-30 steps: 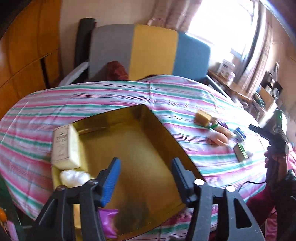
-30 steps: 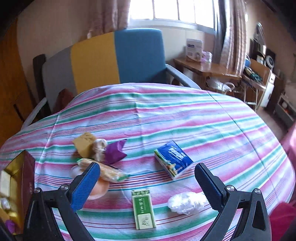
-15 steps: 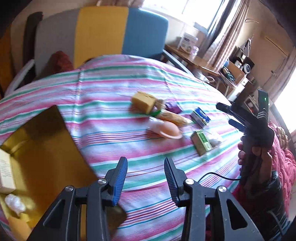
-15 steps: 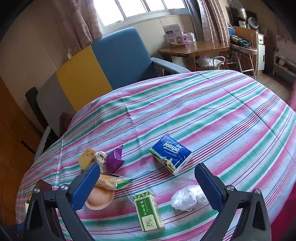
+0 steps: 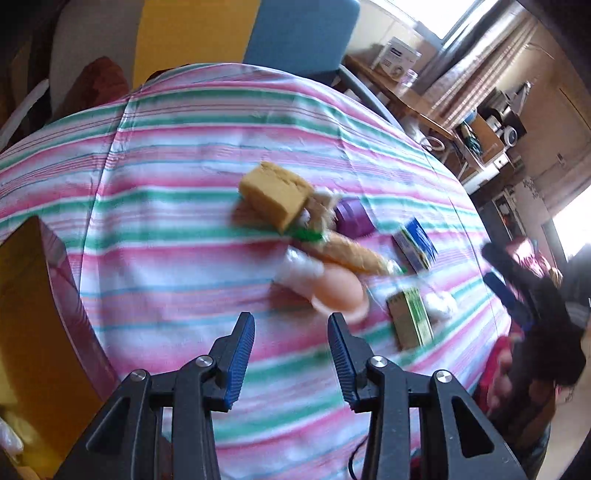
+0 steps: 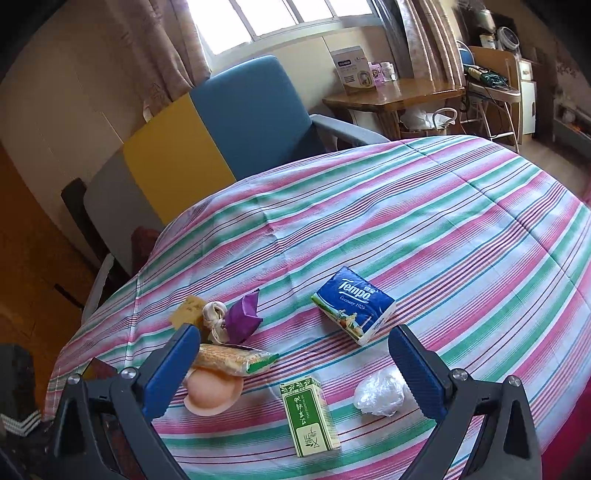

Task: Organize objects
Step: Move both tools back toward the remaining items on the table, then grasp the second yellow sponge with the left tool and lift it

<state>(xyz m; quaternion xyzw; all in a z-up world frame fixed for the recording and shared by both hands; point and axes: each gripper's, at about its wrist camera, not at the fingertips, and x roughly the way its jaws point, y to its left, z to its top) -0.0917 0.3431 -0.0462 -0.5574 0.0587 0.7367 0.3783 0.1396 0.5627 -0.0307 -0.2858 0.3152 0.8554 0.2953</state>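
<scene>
2 wrist fisheyes angled down, close over the striped tablecloth (image 5: 192, 229), sharing the clutter around the green box (image 6: 309, 421).

Tissue pack (image 6: 354, 305), green box (image 6: 309, 420) lie apart on the striped cloth (image 6: 424, 221).

Behind the table (image 6: 424, 206), draped in a pink, green and white striped cloth, stands an armchair (image 6: 236, 122) with a back in grey, yellow and blue panels, up at eleven o'clock. A wooden side table (image 6: 395, 98) sits at one o'clock under the bright window (image 6: 288, 18), carrying a white carton (image 6: 349, 72) and a few small jars. Patterned curtains (image 6: 166, 48) hang on both sides of the glass. Farther right, at two o'clock, cluttered shelving (image 6: 495, 62) lines the wall. Wooden cabinet panels (image 6: 26, 236) fill the nine o'clock side.
</scene>
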